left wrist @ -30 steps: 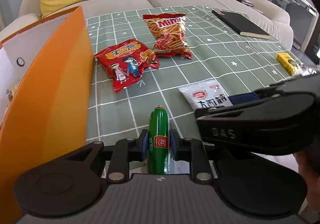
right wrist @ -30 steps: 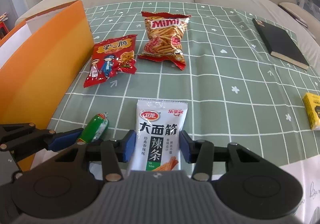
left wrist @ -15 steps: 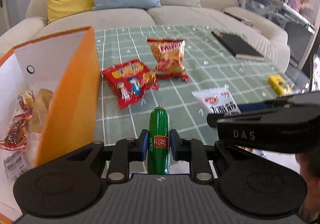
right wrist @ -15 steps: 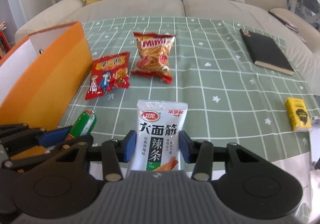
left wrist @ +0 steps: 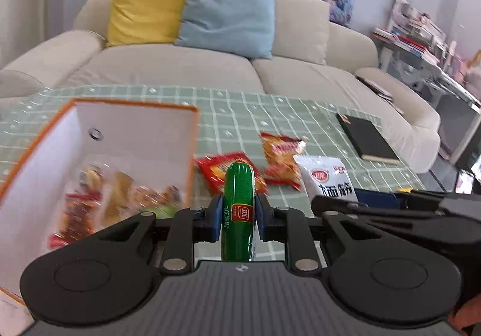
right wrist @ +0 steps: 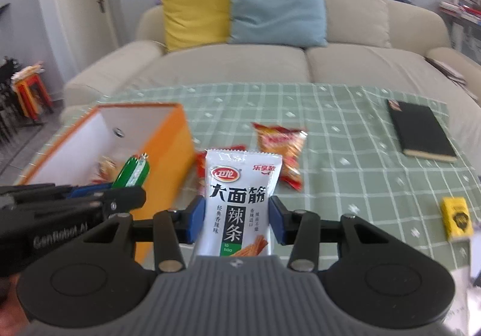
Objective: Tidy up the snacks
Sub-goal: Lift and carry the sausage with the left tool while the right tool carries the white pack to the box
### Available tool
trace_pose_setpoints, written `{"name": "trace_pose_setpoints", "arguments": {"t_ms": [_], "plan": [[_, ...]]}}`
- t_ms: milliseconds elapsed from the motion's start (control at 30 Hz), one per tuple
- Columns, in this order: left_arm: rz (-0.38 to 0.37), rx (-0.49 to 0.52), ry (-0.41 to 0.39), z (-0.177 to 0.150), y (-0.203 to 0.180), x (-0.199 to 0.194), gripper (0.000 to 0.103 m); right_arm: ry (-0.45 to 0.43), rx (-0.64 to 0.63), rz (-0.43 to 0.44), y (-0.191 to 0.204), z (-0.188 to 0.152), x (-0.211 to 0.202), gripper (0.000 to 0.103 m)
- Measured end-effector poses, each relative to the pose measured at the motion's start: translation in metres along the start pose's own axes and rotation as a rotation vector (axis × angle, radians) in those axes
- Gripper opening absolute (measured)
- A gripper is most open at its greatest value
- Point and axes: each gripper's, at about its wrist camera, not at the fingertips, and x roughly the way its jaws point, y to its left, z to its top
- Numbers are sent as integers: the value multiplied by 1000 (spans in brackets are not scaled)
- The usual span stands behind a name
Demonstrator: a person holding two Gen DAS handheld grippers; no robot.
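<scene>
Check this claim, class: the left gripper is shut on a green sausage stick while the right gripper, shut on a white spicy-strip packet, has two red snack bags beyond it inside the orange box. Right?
Not quite. The right wrist view shows the two red snack bags lying on the green checked tablecloth, beside the orange box, not inside it. The rest stands.

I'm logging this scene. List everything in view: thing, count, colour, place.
Sausage: 1, green, in the left gripper.
Spicy strip packet: 1, white, in the right gripper.
Snack bags: 2, red, on the tablecloth beside the box.
Box: 1, orange, white inside, table's left, snacks in it.
Notebook: 1, black, table's right.
Small carton: 1, yellow, right edge.
Tablecloth: 1, green checked.
Sofa: 1, beige, behind.
Cushions: 2, yellow and blue, on sofa.
Left gripper: black, shut.
Right gripper: black, shut.
</scene>
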Motion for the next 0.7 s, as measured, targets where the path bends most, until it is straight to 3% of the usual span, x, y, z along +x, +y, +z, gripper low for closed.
{"name": "trace_pose_setpoints", "arguments": {"t_ms": [267,467,700], "plan": [[110,-35,-36,29,43,-11,25,-14,-24,125,43,30,8,44],[197,-61,-10,49,84,-1,25,-33,-82,208,90,52,21,44],[239,-99,33,58,131,22,25,20,-79,252,121,73,56,43]]}}
